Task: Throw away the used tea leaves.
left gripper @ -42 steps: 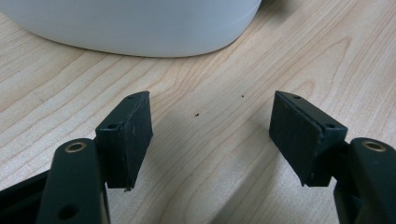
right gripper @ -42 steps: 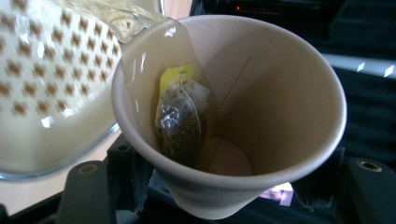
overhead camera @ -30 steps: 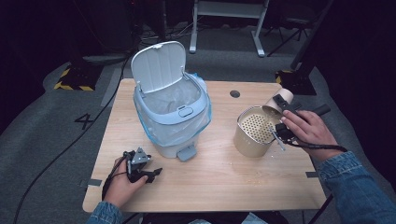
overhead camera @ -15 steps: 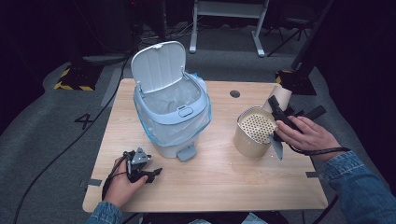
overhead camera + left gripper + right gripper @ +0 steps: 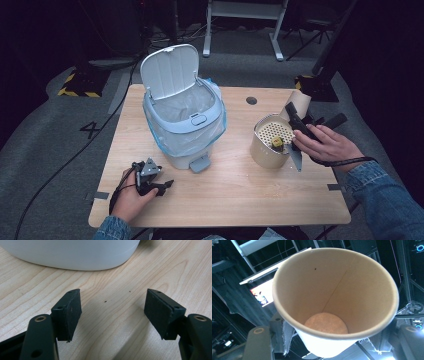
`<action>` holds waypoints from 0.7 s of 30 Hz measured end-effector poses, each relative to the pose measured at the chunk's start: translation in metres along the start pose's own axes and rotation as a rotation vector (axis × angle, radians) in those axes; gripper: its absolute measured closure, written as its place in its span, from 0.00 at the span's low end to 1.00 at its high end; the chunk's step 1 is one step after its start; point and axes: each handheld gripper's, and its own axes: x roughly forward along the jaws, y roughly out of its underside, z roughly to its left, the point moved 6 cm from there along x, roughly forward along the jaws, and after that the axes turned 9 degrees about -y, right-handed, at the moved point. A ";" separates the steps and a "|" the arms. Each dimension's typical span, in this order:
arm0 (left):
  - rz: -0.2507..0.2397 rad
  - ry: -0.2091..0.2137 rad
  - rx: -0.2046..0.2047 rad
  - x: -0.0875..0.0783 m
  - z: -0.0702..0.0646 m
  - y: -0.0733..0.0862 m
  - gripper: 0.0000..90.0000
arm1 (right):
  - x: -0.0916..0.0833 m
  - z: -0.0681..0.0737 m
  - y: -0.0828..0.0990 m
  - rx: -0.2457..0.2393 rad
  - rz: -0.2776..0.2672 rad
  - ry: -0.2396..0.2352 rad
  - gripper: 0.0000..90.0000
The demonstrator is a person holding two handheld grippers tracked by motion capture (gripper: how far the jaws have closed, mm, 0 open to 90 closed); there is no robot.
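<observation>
- Leftmost, the left tongs (image 5: 162, 186) lie on the pale wooden tabletop (image 5: 230, 200), jaws spread wide and empty.
- Just beyond them stands a light blue pedal bin (image 5: 182, 120), white lid raised.
- Right of it sits a perforated beige metal canister (image 5: 267, 145).
- Rightmost, the right tongs (image 5: 295, 116) pinch a tan paper cup (image 5: 335, 300), tilted with its long axis angled up and away; the bin lies well to their left.

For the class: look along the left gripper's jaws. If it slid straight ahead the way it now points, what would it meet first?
Most likely the pale base of the bin. The left gripper has its jaws open over bare table, with nothing between it and the bin, though depth is hard to judge.
</observation>
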 end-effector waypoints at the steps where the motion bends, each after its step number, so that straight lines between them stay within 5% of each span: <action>1: 0.000 0.000 0.000 0.000 0.000 0.000 0.34 | 0.000 0.000 0.000 0.004 -0.001 -0.001 0.36; 10: 0.000 0.000 -0.001 0.000 0.000 0.000 0.34 | -0.001 0.001 0.001 0.102 -0.046 -0.014 0.35; 17: 0.000 0.000 0.000 0.000 0.000 0.000 0.34 | 0.002 0.002 0.009 0.418 -0.210 -0.100 0.34; 21: 0.000 0.000 0.000 0.000 0.000 0.000 0.34 | 0.002 0.007 0.017 0.700 -0.339 -0.174 0.34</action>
